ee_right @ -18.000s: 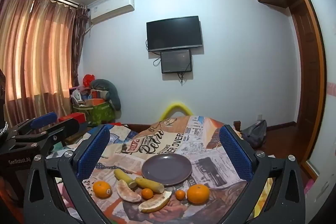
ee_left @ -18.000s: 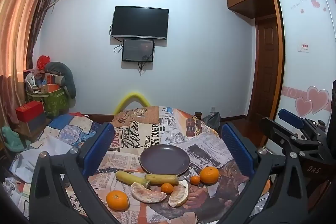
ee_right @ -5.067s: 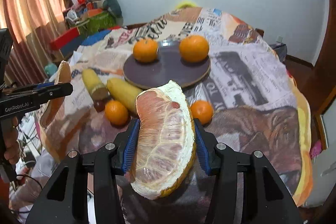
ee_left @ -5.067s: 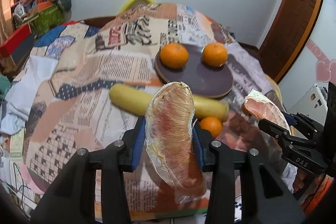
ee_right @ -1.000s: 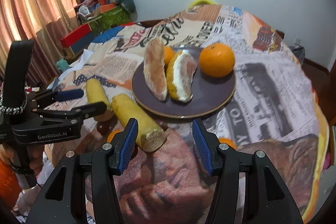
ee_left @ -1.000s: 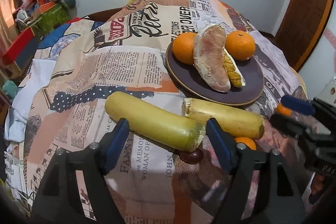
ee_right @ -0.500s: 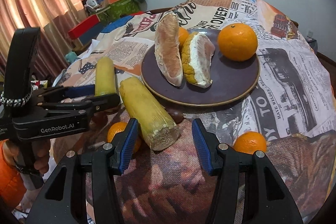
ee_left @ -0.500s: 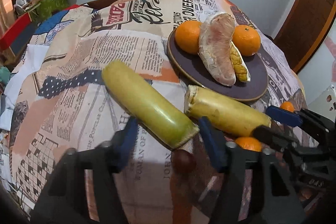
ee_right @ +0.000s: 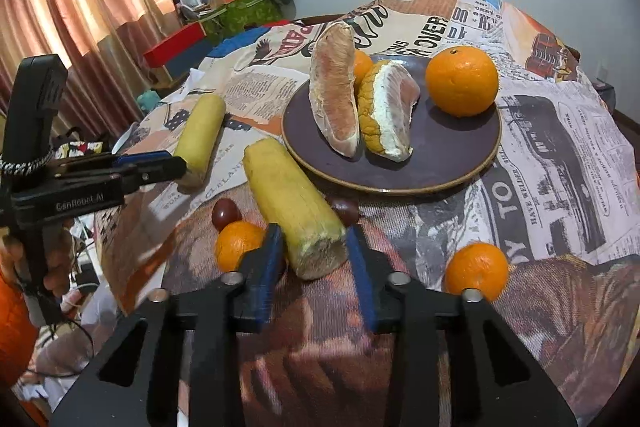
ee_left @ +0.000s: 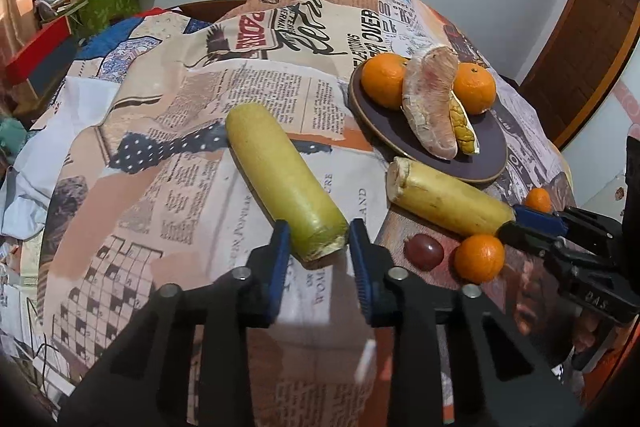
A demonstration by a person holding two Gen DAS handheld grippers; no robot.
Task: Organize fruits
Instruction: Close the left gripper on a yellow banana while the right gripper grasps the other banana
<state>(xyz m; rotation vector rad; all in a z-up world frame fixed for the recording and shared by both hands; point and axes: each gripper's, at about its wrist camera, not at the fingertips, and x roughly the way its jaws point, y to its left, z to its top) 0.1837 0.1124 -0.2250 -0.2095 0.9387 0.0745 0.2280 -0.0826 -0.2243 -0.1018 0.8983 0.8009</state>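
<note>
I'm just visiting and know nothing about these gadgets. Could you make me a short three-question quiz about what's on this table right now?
1. True or false: the dark plate holds two big oranges and two pomelo wedges.
2. What does the left hand-held gripper clamp?
A. a small orange
B. the cut end of a yellow stalk piece
C. a pomelo wedge
3. Fill in: the right hand-held gripper is shut on the ____ yellow stalk piece, the one lying nearer the plate.

Key
1. True: one orange in full view, the other orange half hidden behind the peeled wedge, beside the rind-on wedge.
2. B
3. other
</note>
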